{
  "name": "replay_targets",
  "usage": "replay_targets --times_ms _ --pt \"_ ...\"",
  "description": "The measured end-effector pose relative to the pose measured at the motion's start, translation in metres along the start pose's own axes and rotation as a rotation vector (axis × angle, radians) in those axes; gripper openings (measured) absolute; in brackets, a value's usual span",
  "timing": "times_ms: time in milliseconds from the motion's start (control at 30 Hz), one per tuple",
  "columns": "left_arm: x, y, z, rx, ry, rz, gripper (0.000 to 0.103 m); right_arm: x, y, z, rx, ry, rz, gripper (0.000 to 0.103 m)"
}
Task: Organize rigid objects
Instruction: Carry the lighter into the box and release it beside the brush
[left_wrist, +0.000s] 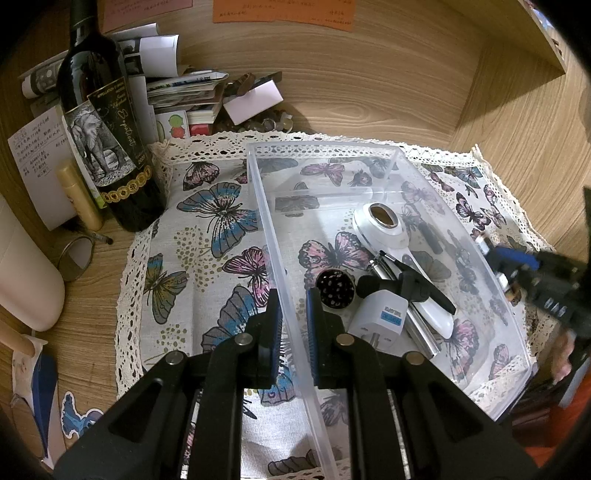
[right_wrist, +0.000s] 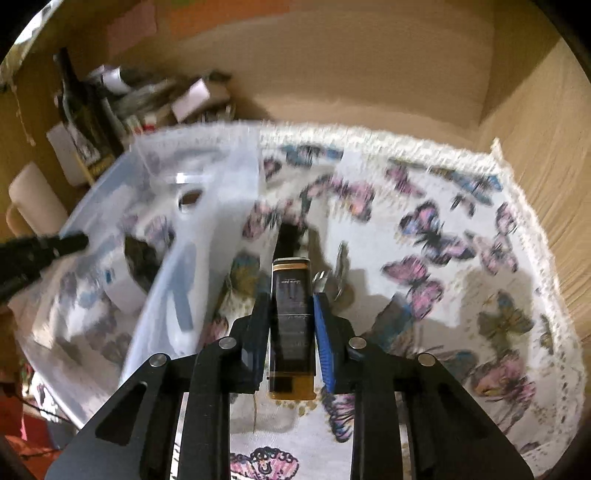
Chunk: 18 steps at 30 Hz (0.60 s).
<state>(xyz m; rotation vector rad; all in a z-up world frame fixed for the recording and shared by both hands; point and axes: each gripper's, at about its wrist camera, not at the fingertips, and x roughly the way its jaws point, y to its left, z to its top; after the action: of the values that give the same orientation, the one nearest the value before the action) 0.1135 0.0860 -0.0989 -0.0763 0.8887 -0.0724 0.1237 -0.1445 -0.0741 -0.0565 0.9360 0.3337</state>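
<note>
- Lighter (right_wrist: 291, 325), dark with gold ends, was clamped between the right gripper (right_wrist: 291, 332) fingers above the butterfly cloth (right_wrist: 461, 295).
- Clear bin (left_wrist: 369, 177) wall was straddled by the left gripper (left_wrist: 293, 332), its fingers closed onto it.
- Bin was seen left of the right gripper.

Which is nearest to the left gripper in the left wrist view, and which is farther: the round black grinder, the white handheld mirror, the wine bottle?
From the left gripper:
1. Round black grinder, inside the clear bin, just right of the fingers.
2. White handheld mirror, deeper in the bin.
3. Wine bottle, standing far left, outside the bin.
</note>
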Motion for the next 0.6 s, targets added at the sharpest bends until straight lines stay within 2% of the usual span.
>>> replay_targets --times_ms 300,600 --pt "0.0 -0.001 0.0 0.001 0.001 0.0 0.012 -0.038 0.001 0.026 0.002 -0.127 -0.005 0.021" --pt "0.0 0.0 0.0 -0.001 0.001 -0.001 0.012 -0.05 0.025 0.043 -0.055 -0.191 0.069 0.022"
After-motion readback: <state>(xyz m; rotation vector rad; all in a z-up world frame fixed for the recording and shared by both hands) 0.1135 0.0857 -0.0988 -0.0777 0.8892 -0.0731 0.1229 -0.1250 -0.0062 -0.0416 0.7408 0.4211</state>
